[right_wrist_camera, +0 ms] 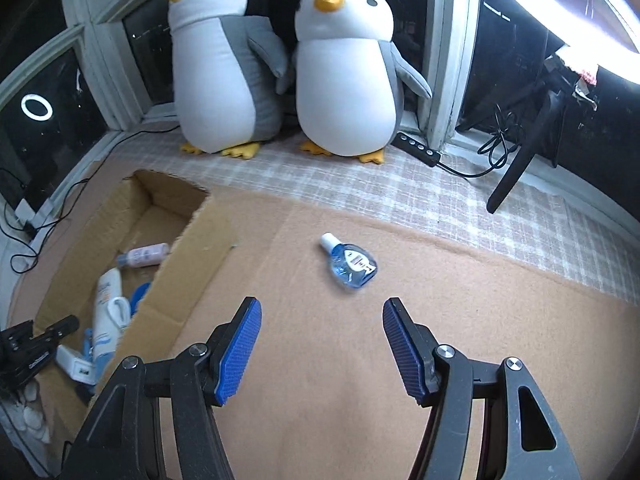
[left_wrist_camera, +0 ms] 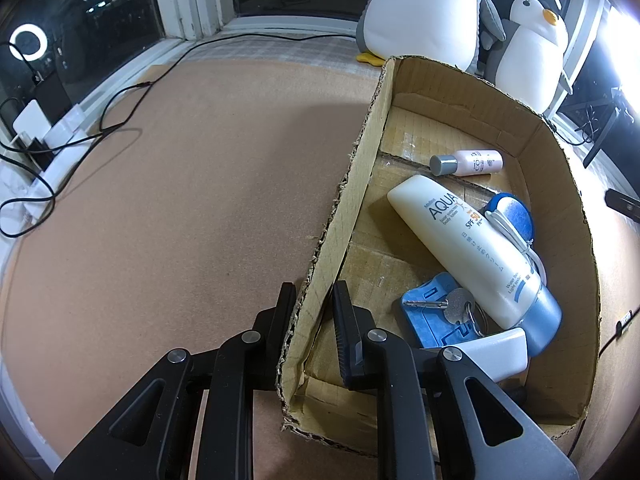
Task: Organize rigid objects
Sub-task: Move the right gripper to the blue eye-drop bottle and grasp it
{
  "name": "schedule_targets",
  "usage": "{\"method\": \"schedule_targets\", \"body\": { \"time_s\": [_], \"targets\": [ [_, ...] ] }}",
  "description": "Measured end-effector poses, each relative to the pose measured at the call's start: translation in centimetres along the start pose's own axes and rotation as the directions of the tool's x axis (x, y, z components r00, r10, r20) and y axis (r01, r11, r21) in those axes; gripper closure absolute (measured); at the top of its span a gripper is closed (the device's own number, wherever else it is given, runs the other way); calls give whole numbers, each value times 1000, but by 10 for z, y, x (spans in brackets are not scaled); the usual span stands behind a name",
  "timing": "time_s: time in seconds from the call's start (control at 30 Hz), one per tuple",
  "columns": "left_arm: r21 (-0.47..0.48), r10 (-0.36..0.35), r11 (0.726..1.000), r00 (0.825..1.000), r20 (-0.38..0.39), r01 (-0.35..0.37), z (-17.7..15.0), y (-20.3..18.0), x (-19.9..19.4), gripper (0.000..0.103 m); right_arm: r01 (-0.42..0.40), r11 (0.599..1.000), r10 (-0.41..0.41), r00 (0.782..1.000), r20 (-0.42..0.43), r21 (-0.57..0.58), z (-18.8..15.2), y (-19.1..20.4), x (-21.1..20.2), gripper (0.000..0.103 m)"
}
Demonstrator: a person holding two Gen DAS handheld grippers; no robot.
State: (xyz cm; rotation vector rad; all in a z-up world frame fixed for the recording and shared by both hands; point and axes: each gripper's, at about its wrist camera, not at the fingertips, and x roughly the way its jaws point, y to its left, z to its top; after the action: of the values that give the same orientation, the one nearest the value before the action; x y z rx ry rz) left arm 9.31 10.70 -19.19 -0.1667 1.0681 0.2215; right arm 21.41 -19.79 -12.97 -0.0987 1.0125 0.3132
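Observation:
My left gripper (left_wrist_camera: 314, 286) is shut on the left wall of an open cardboard box (left_wrist_camera: 560, 184), one finger outside and one inside. In the box lie a cream sunscreen bottle (left_wrist_camera: 472, 248), a small pink bottle (left_wrist_camera: 468, 163), a blue round case with a white cable (left_wrist_camera: 514, 212), a blue card holder (left_wrist_camera: 424, 320) with a key (left_wrist_camera: 440, 303), and a white charger (left_wrist_camera: 500, 352). My right gripper (right_wrist_camera: 322, 302) hangs open over the brown mat with nothing between its blue pads. A small blue clear bottle (right_wrist_camera: 352, 266) lies just beyond it, right of the box (right_wrist_camera: 188, 240).
Two plush penguins (right_wrist_camera: 340, 80) stand on the checked cloth by the window. A black tripod leg (right_wrist_camera: 516, 164) and an inline cable switch (right_wrist_camera: 418, 146) are at the back right. Cables and a power strip (left_wrist_camera: 60, 136) run along the left edge of the mat.

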Motion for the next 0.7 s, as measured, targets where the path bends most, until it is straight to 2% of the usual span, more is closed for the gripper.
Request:
{"method": "schedule_targets", "body": {
  "time_s": [0.37, 0.7],
  "targets": [
    [0, 1, 1000, 1000, 0, -1, 0, -1, 0, 87, 14, 1000, -14, 999, -41, 2, 18, -16, 49, 44],
    [0, 1, 1000, 1000, 0, -1, 0, -1, 0, 87, 27, 999, -28, 998, -54, -24, 28, -18, 72, 44]
  ]
}}
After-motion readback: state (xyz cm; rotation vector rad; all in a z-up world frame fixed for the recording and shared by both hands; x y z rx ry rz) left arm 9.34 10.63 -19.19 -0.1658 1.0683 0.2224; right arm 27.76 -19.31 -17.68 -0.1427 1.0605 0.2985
